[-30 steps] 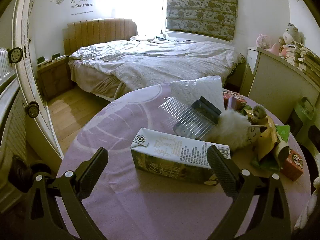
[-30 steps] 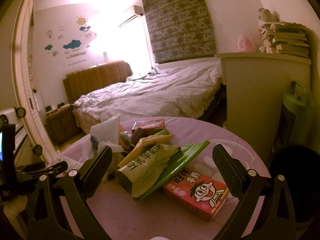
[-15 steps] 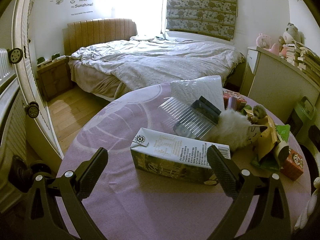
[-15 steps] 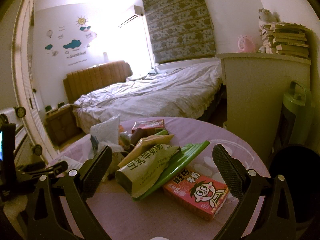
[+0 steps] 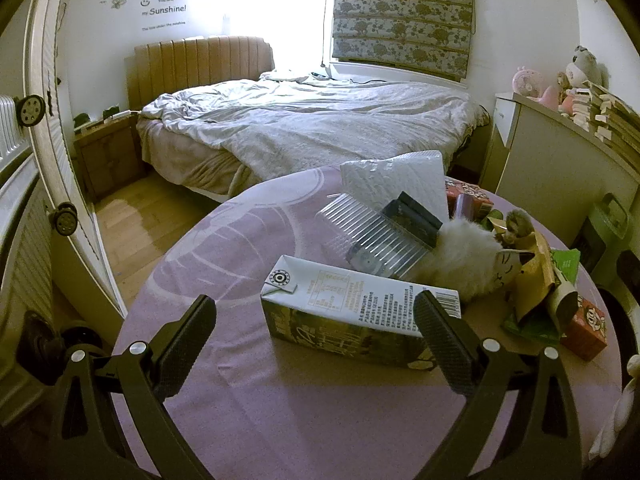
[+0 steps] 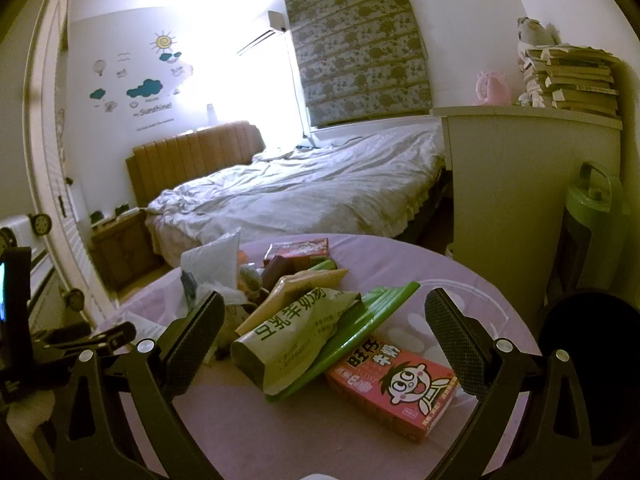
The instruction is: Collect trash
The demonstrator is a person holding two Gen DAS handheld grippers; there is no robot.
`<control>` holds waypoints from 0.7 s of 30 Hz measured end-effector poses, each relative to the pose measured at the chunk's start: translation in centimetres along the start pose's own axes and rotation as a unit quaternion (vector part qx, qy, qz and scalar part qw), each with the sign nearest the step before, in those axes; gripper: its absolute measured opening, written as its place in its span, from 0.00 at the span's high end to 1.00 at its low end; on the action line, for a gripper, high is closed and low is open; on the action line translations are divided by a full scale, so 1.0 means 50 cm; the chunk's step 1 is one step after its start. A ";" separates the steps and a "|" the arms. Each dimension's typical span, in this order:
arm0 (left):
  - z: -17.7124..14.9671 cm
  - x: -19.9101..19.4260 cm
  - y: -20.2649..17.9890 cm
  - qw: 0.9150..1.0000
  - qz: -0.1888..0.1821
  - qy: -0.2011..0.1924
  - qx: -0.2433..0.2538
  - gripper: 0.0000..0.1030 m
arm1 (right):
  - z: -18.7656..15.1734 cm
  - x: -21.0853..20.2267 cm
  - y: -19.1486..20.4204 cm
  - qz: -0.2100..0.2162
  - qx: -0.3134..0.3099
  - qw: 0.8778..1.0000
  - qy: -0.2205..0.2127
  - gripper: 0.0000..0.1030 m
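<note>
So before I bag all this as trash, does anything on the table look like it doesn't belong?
Yes: a white fluffy cat toy lies in the litter, between the clear ribbed plastic container and the crumpled wrappers. It looks like a keepsake, not trash. The milk carton lies tipped on its side; no spill shows.

Both wrist views low, facing bed, perhaps overlapping

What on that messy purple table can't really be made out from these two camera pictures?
- Milk carton, left wrist view: its right end sits behind a gripper finger.
- Clear ribbed box, left wrist view: its contents are blurred by the plastic.
- Black bin, right wrist view: its inside is too dark and cut by the edge.
- Red drink box: small print unreadable.
</note>
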State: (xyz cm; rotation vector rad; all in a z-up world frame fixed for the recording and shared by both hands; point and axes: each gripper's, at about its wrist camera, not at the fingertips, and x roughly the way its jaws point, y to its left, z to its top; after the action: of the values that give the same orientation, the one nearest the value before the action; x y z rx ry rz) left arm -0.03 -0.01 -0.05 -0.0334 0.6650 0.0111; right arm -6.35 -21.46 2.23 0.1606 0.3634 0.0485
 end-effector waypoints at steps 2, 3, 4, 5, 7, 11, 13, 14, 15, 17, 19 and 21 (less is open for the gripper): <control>0.000 0.000 0.000 1.000 0.000 0.000 0.000 0.05 | 0.000 0.000 0.000 0.000 0.000 1.000 0.000 0.04; 0.000 0.000 0.000 1.000 0.000 0.000 0.000 0.05 | 0.000 0.000 -0.001 0.000 0.000 1.000 0.000 0.04; 0.000 0.000 0.000 1.000 0.000 0.000 0.000 0.05 | 0.000 0.000 0.000 0.000 0.000 1.000 0.000 0.04; 0.000 0.000 -0.001 1.000 0.000 0.000 0.000 0.05 | 0.000 0.000 0.000 0.000 0.000 1.000 0.000 0.04; 0.008 -0.001 0.002 1.000 0.000 0.000 0.000 0.05 | -0.001 0.000 -0.001 0.000 0.000 1.000 0.000 0.04; 0.023 -0.002 0.008 1.000 -0.009 -0.001 -0.003 0.05 | 0.002 0.006 0.000 -0.003 0.003 1.000 0.011 0.04; 0.028 -0.003 0.017 0.999 -0.032 0.014 -0.005 0.05 | 0.014 0.017 0.005 0.024 0.000 0.999 0.046 0.04; 0.029 -0.002 0.024 0.999 -0.043 0.027 -0.004 0.05 | 0.029 0.011 0.008 0.043 0.005 0.998 0.048 0.04; 0.036 0.032 0.052 0.997 -0.059 0.040 -0.006 0.05 | 0.043 0.003 0.012 0.060 0.008 0.997 0.043 0.04; 0.020 0.026 0.074 0.995 -0.090 0.050 -0.016 0.05 | 0.105 0.000 0.040 0.095 -0.011 0.995 0.040 0.04; 0.020 0.037 0.088 0.991 -0.113 0.062 -0.027 0.05 | 0.152 0.039 0.078 0.106 -0.046 0.990 0.077 0.04; 0.022 0.053 0.095 0.985 -0.144 0.084 -0.046 0.05 | 0.192 0.106 0.124 0.113 -0.077 0.983 0.123 0.04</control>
State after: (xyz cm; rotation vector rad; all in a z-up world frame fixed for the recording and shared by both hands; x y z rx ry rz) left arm 2.62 4.78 -0.94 -0.2218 0.8239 -0.2426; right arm 1.92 -16.38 10.24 0.0422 0.5859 0.3228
